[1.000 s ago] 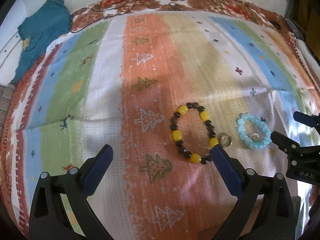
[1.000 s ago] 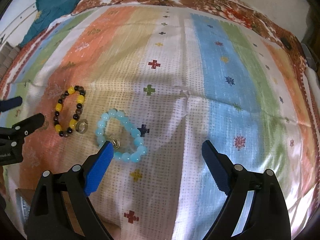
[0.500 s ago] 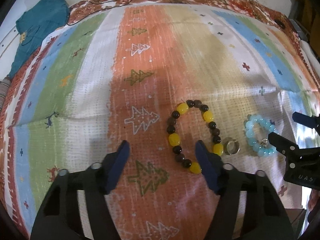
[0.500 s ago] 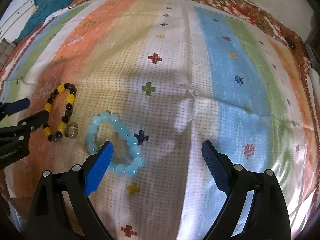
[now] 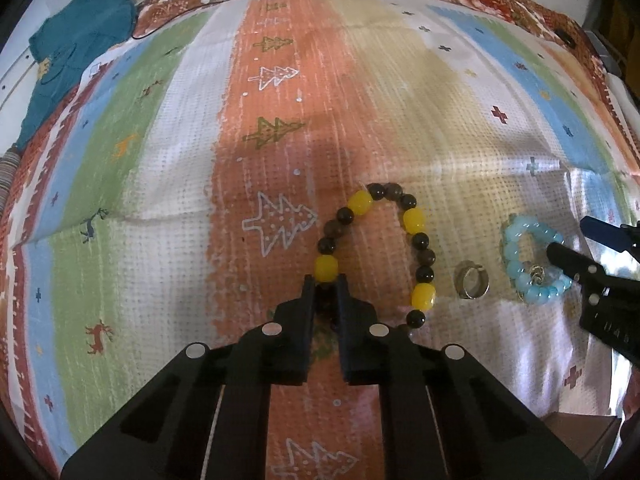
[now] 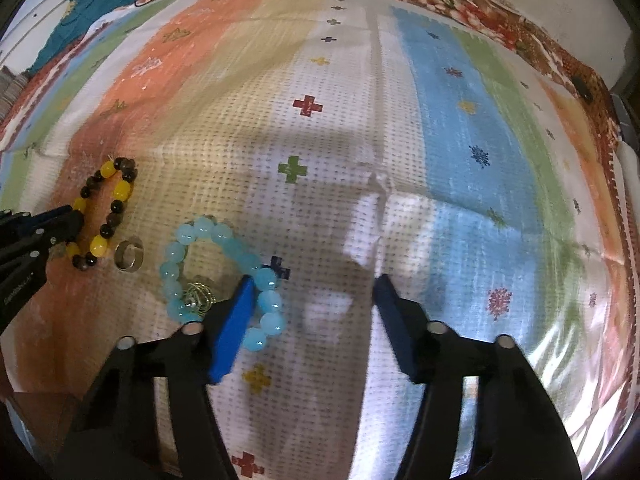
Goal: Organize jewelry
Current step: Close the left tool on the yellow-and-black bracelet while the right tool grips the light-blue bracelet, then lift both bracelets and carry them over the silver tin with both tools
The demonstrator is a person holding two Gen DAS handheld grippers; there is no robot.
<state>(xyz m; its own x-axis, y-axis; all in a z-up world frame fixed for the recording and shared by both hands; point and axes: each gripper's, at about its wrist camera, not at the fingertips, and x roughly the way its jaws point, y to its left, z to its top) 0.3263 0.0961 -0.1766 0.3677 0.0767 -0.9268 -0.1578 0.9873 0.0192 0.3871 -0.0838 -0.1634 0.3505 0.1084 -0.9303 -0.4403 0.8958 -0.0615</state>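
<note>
Striped cloth underlies all: left tongs clench the limp bead bracelet strand; right tongs closing, straddle the blue bracelet's slippery beads.

Right tool closing — one finger inside the blue bracelet.
</note>
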